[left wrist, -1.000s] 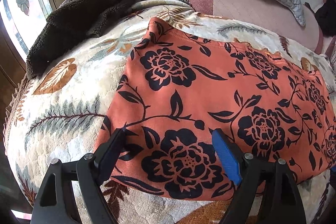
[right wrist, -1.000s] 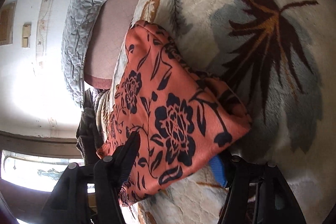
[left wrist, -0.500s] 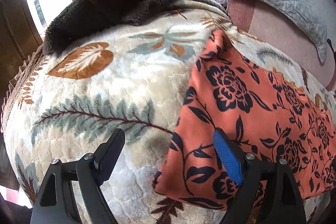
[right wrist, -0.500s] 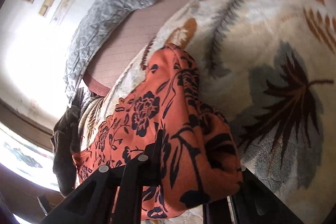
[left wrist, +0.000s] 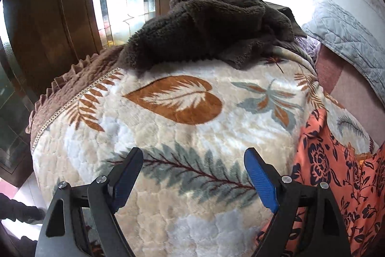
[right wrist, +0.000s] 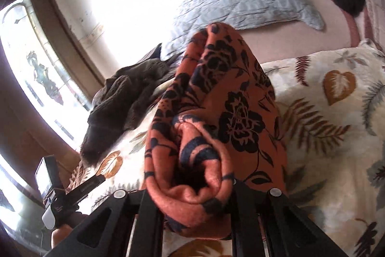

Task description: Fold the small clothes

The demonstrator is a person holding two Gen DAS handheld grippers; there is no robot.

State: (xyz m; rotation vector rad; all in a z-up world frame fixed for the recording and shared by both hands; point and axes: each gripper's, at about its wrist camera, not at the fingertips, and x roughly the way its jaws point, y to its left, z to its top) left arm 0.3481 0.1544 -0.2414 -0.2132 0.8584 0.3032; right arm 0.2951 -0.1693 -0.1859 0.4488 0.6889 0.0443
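In the left wrist view, you are holding your left tool point(left wrist: 193, 175) wide open and empty over the cream leaf-patterned plush blanket point(left wrist: 168, 136) on the bed, with the orange black-flowered fabric garment point(left wrist: 336, 175) lying just beside its blue pad at the right. In the right wrist view, your right tool point(right wrist: 192, 194) is clamping tight on a bunched fold of that garment point(right wrist: 226, 112), which is hanging lifted above the blanket point(right wrist: 332, 127).

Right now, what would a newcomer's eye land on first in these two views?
The orange floral garment, bunched in folds and clamped in the shut right gripper, fills the middle of the right wrist view. In the left wrist view, the open left gripper holds nothing over the leaf-patterned blanket, with a dark brown fleece heaped at the far edge by the window.
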